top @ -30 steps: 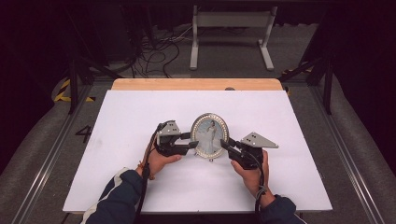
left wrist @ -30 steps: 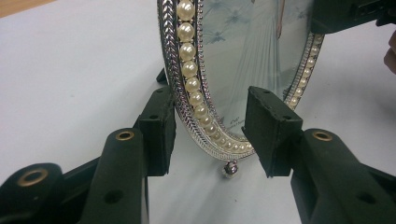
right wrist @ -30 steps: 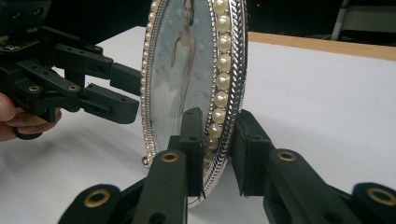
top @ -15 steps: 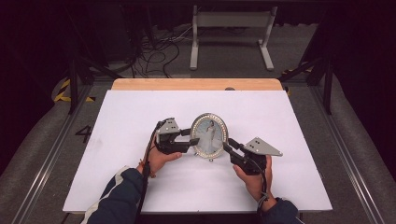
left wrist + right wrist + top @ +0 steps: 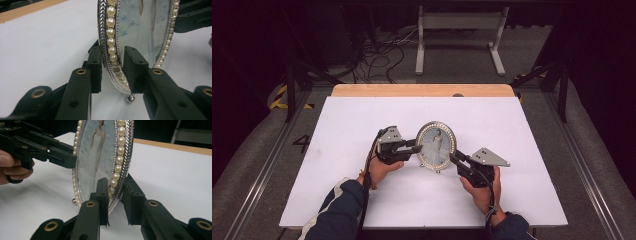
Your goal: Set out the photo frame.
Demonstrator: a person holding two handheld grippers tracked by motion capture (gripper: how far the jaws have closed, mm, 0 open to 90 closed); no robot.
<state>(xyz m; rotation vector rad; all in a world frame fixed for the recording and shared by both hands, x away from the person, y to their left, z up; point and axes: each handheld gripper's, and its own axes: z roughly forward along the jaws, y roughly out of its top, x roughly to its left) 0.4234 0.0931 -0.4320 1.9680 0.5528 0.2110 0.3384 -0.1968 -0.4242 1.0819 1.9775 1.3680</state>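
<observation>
The upright oval pearl-rimmed silver photo frame (image 5: 436, 145) stands between both grippers, left gripper (image 5: 412, 149) just closing on its rim, right gripper (image 5: 456, 159) clamping the opposite edge.

Brightly and evenly lit on the white surface (image 5: 362, 130), dark all around; soft faint shadows, slight overall softness up close, mild glare on the pearl frame (image 5: 111, 32).
</observation>
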